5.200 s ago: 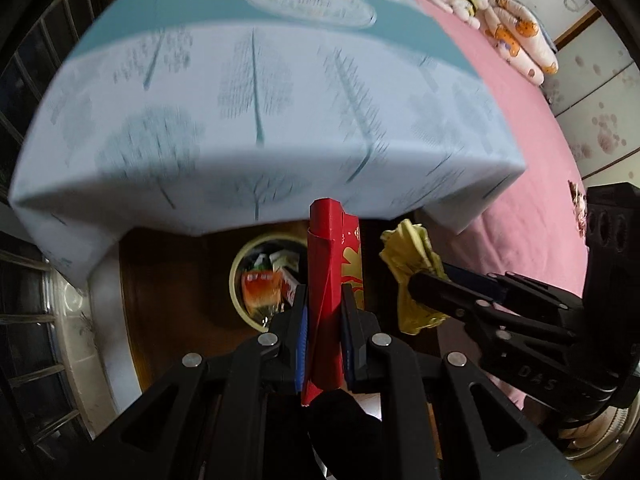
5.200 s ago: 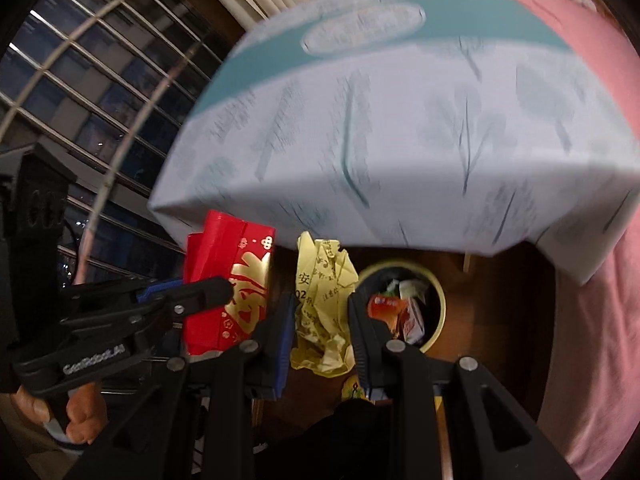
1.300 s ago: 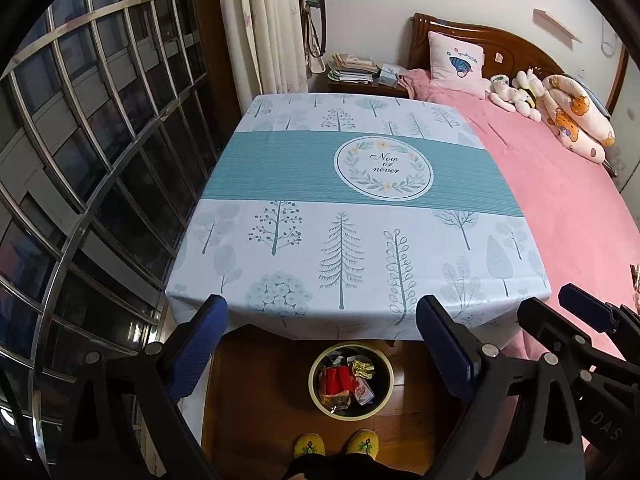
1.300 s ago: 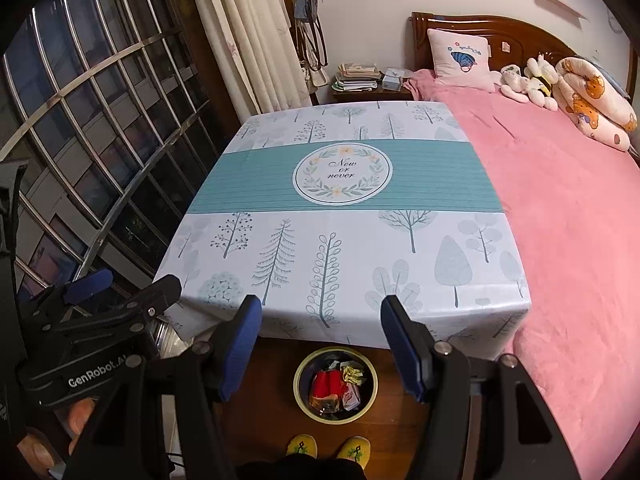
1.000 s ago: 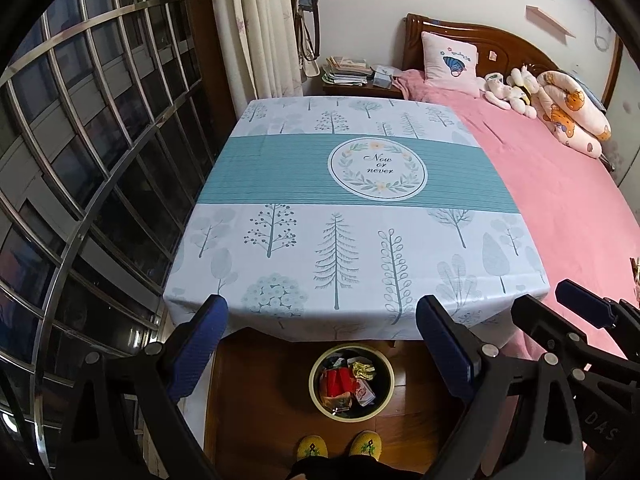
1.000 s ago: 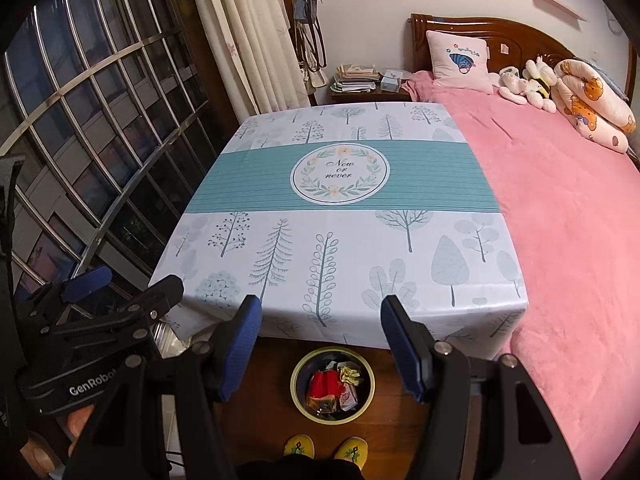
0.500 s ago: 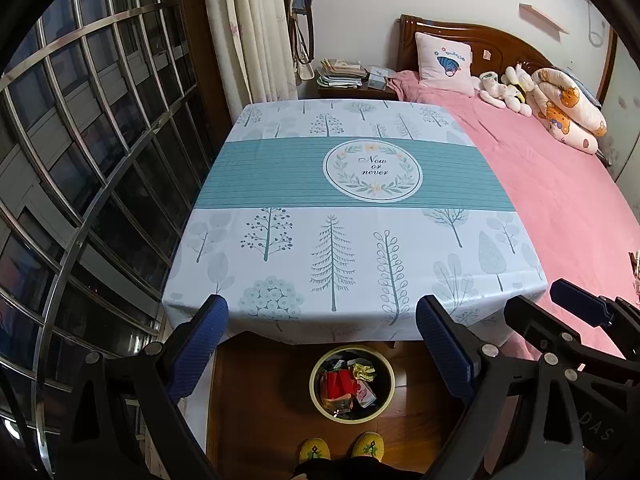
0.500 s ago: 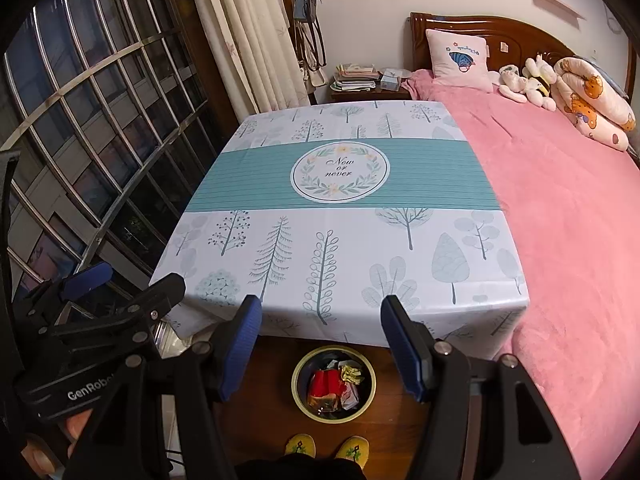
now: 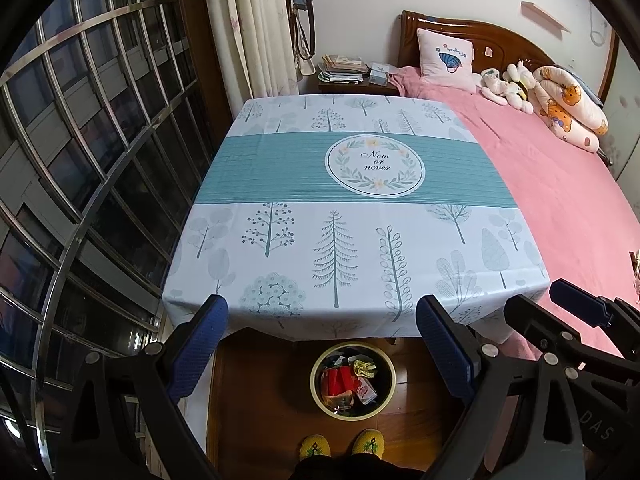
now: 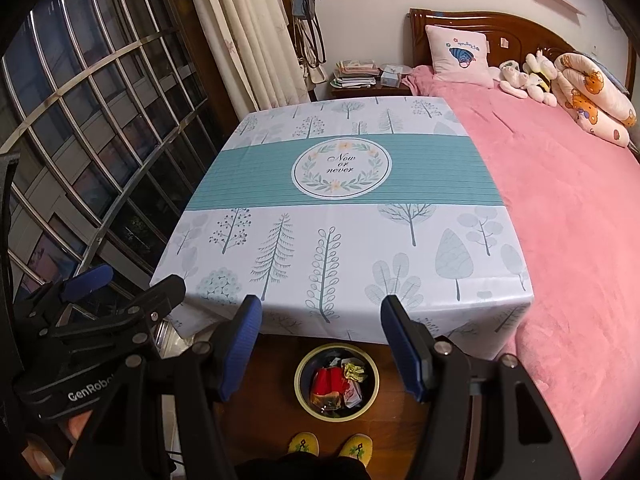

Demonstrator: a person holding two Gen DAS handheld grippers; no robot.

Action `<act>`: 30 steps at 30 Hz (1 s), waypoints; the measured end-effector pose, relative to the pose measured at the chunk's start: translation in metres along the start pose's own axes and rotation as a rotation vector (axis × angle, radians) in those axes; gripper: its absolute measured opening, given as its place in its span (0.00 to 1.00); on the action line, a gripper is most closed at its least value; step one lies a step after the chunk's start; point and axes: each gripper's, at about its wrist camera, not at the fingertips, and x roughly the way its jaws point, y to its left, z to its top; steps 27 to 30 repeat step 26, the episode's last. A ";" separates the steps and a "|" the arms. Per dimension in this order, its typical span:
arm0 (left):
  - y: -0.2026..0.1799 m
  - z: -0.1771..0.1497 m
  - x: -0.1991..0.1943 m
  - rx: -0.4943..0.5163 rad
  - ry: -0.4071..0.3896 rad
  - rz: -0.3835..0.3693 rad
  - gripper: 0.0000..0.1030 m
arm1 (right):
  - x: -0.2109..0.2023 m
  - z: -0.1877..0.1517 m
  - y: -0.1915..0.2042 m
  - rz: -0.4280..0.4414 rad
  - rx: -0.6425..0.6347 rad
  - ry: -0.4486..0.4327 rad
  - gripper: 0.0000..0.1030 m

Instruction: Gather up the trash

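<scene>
A round bin (image 9: 353, 380) stands on the wooden floor below the table's near edge; it also shows in the right wrist view (image 10: 337, 384). Inside lie a red packet (image 9: 338, 381), a crumpled yellow wrapper (image 9: 363, 368) and other wrappers. My left gripper (image 9: 322, 340) is open and empty, held high above the bin. My right gripper (image 10: 322, 340) is open and empty too, to the right of the left one. The table (image 9: 340, 220) has a white and teal tree-print cloth with nothing on it.
A pink bed (image 9: 560, 184) with a pillow and plush toys runs along the table's right side. A barred window (image 9: 80, 160) is at the left. A nightstand (image 9: 352, 76) with papers stands behind the table. Yellow slippers (image 9: 340, 446) show at the bottom edge.
Five seconds ago the left gripper held the red packet and the right the yellow wrapper over the bin. Both are now open, raised high, and the trash lies in the bin.
</scene>
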 end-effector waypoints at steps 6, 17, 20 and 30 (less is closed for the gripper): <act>0.002 -0.002 0.003 0.002 0.009 0.003 0.91 | 0.001 -0.004 0.000 0.006 0.009 0.012 0.60; 0.006 -0.003 0.006 -0.003 0.021 0.001 0.91 | 0.007 -0.003 0.006 0.012 0.016 0.024 0.60; 0.006 -0.005 0.007 -0.004 0.025 0.001 0.91 | 0.008 -0.004 0.009 0.014 0.019 0.028 0.60; 0.007 -0.007 0.009 -0.007 0.035 0.000 0.91 | 0.008 -0.004 0.008 0.016 0.021 0.030 0.60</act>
